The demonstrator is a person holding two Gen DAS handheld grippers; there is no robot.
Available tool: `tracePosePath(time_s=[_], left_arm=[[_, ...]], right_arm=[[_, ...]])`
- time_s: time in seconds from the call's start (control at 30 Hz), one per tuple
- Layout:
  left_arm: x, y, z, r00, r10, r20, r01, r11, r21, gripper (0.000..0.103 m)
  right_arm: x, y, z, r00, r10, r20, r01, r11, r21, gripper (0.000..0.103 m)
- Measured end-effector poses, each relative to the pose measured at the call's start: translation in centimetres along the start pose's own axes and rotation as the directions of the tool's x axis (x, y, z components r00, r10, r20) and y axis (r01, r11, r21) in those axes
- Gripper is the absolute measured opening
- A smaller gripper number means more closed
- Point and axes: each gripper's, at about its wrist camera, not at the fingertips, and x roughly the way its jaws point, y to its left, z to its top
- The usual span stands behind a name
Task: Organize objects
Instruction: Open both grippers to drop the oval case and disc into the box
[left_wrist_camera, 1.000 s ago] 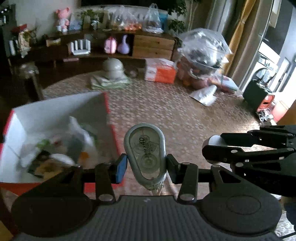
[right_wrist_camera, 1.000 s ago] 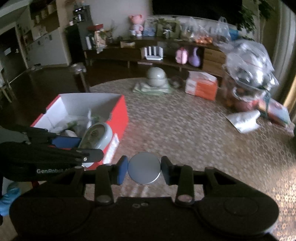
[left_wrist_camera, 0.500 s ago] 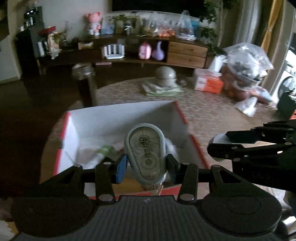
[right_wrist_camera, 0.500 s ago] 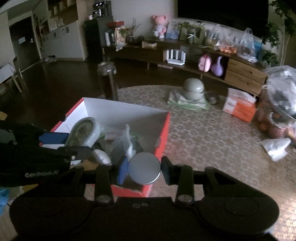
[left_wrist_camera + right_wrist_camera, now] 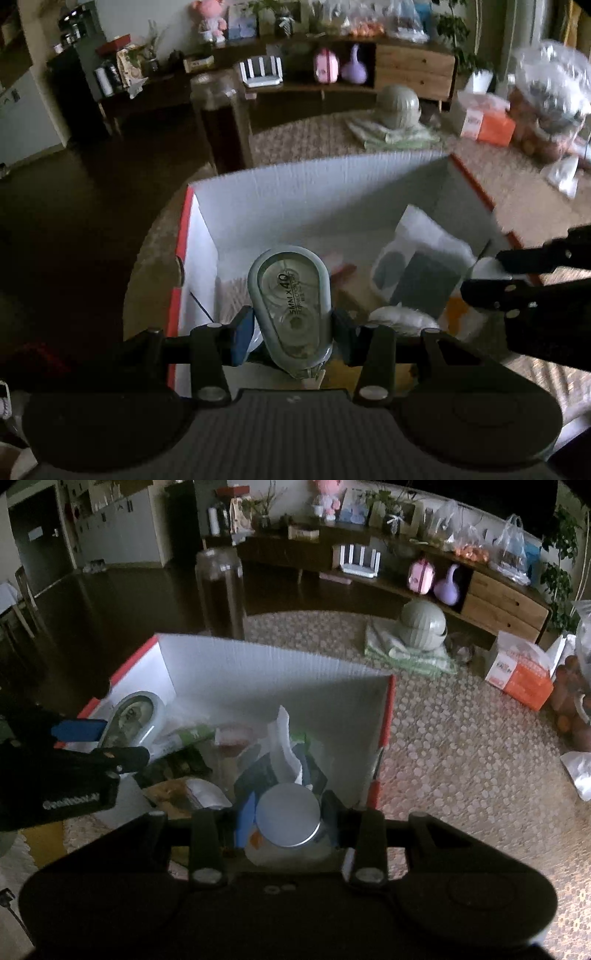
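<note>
Left gripper (image 5: 291,332): clamped on grey correction tape dispenser (image 5: 290,306), held above left part of open red box (image 5: 295,184). Right gripper (image 5: 288,821): clamped on round grey-lidded container (image 5: 288,818), above box's right near corner. Box: white inside, holds mixed packets, sits at tabletop (image 5: 461,746) left edge.

My left gripper (image 5: 291,332) hides the lower sides of the correction tape (image 5: 289,302) it holds. My right gripper (image 5: 288,818) covers what lies under its round silver lid (image 5: 288,815). Inside the box (image 5: 332,188), the heaped packets (image 5: 273,753) are too blurred and dim to identify. My right gripper is cut off at the left view's edge.
</note>
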Motion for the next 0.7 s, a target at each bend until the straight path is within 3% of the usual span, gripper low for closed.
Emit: tracePosePath(time_s=[0.4, 0.63, 0.7], left_arm=[[4.3, -0.7, -0.6, 0.994, -0.014, -0.104, 0.016, 1.0, 0.021, 0.045], [4.5, -0.8, -0.9, 0.995, -0.01, -0.097, 0.01, 1.0, 0.002, 0.047], [4.1, -0.6, -1.1, 0.996, -0.018, -0.085, 0.017, 1.0, -0.017, 0.06]], right_arm=[[1.6, 0.2, -0.2, 1.0, 0.006, -0.027, -0.006, 1.0, -0.005, 0.041], [0.7, -0.1, -0.5, 0.999, 0.036, -0.009, -0.036, 0.999, 0.01, 0.047], [0.2, -0.3, -0.6, 0.999, 0.044, -0.001, -0.044, 0.999, 0.014, 0.049]])
